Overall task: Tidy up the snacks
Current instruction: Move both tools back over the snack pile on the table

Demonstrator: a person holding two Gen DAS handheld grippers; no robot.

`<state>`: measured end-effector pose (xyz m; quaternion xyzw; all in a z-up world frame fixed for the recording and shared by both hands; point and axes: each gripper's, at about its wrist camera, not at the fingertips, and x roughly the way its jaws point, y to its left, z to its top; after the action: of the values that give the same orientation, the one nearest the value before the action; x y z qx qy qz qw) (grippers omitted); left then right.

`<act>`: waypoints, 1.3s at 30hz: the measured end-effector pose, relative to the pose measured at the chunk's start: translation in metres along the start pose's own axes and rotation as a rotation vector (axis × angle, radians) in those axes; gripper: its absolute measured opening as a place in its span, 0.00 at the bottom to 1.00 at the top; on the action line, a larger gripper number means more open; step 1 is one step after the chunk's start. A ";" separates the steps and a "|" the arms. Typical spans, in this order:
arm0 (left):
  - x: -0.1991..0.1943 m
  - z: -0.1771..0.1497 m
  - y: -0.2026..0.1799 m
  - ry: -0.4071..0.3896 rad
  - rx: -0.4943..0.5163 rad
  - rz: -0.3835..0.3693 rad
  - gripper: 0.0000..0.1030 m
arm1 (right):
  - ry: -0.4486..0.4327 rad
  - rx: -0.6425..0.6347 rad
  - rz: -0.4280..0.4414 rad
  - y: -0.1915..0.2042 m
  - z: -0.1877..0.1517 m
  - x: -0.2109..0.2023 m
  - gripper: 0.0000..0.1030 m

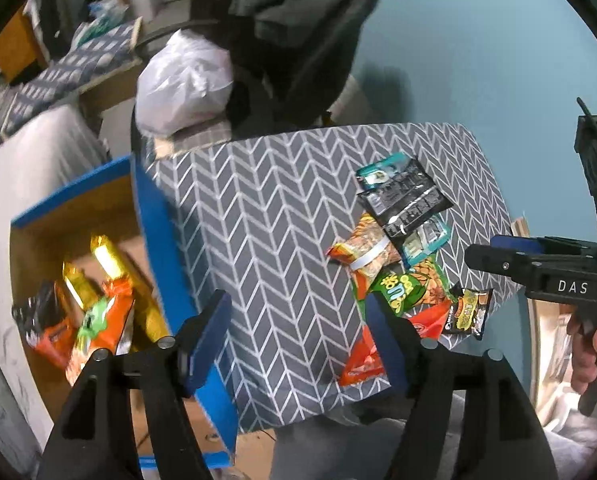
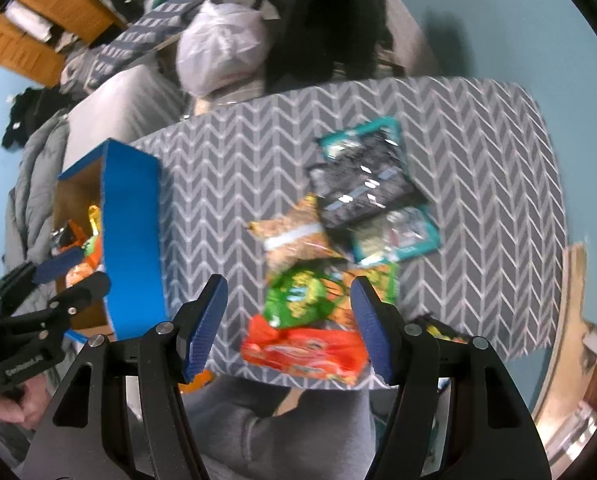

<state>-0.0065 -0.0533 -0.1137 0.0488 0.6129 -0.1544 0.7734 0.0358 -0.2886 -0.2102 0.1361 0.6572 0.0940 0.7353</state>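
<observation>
Nearest the left wrist camera, the left claw (image 1: 298, 340) stands wide, with nothing between its blue-padded fingers (image 1: 208, 338). It hangs over the near left edge of the counter (image 1: 266, 216), which is covered in a grey cloth with a white chevron pattern.

Left of this claw, just beside the counter edge, sits the blue-walled cardboard box (image 1: 154, 216). Inside it lie gold foil packets (image 1: 106, 258) and orange snack packets (image 1: 110, 320), with a black-and-orange packet (image 1: 38, 316) further left.

Ahead and to the right of the left claw, loose snacks lie in a cluster on the counter: a black flat pouch (image 1: 406, 196) over teal pouches (image 1: 382, 170), a tan-and-orange crinkled bag (image 1: 366, 252), a green bag (image 1: 398, 290) and a small black-and-yellow sachet (image 1: 468, 312).

The right claw (image 2: 288, 326) is also wide and grips nothing. Between its fingers, lower down on the counter, lie the green bag (image 2: 298, 296) and an orange-red flat packet (image 2: 306, 354) at the near counter edge. The pads do not press on either. The black pouch (image 2: 362, 184) and teal pouches (image 2: 398, 236) lie ahead of it, blurred.

The blue box (image 2: 132, 240) stands to the left of the right claw. The left claw (image 2: 70, 272) appears there over the box, held by a hand (image 2: 22, 404). A hand (image 1: 590, 356) holds the right claw (image 1: 498, 256) at the far right of the left view.
</observation>
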 end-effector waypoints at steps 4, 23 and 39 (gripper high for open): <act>0.010 0.011 -0.022 0.008 0.091 0.016 0.75 | -0.011 0.052 -0.034 -0.025 -0.009 -0.002 0.75; 0.072 0.031 -0.077 0.085 0.346 0.026 0.75 | 0.065 0.352 -0.121 -0.133 -0.079 0.031 0.76; 0.115 0.044 -0.096 0.150 0.386 -0.010 0.75 | 0.093 0.480 -0.127 -0.156 -0.110 0.090 0.76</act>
<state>0.0294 -0.1762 -0.2031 0.2042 0.6282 -0.2686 0.7011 -0.0687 -0.3987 -0.3564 0.2607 0.7011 -0.1052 0.6553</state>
